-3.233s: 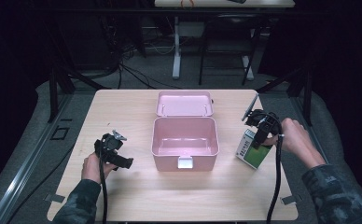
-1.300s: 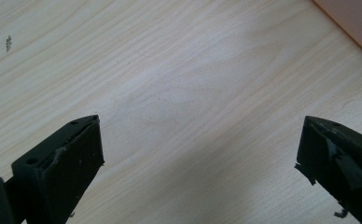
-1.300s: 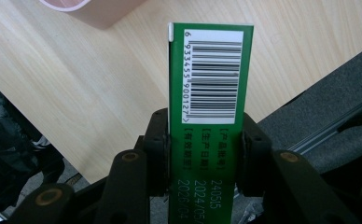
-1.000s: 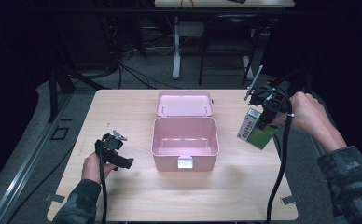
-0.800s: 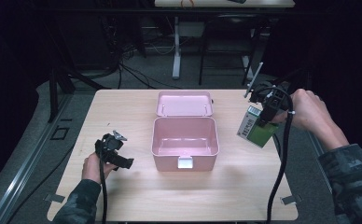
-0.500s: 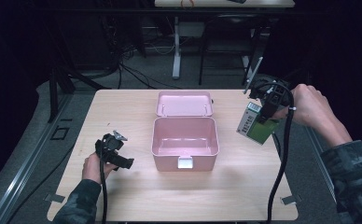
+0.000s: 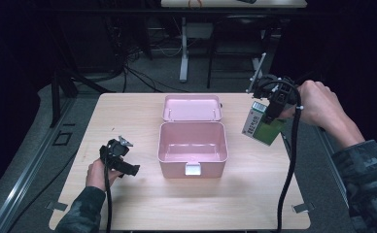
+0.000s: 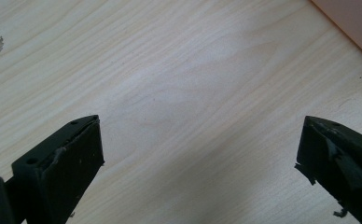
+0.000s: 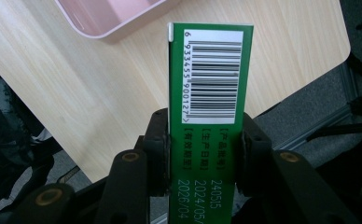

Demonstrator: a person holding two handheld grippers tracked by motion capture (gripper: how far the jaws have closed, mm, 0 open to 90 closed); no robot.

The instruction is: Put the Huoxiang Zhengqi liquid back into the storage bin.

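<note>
While its two pads are pressing on the narrow sides of the green carton [image 9: 206,93], the right gripper [image 7: 270,109] is holding it tilted in the air over the table's right edge [image 7: 293,160], just right of the open pink box [image 7: 192,145]. Nothing is standing between carton and box rim, and bare wood is lying all around. Beside the box's left wall, the left gripper [image 8: 202,154] is resting with jaws wide apart and empty over the tabletop. Compared with three seconds ago, the carton is no longer standing on the table; it is hanging higher and closer to the far edge, while the left hand is sitting where it was.
</note>
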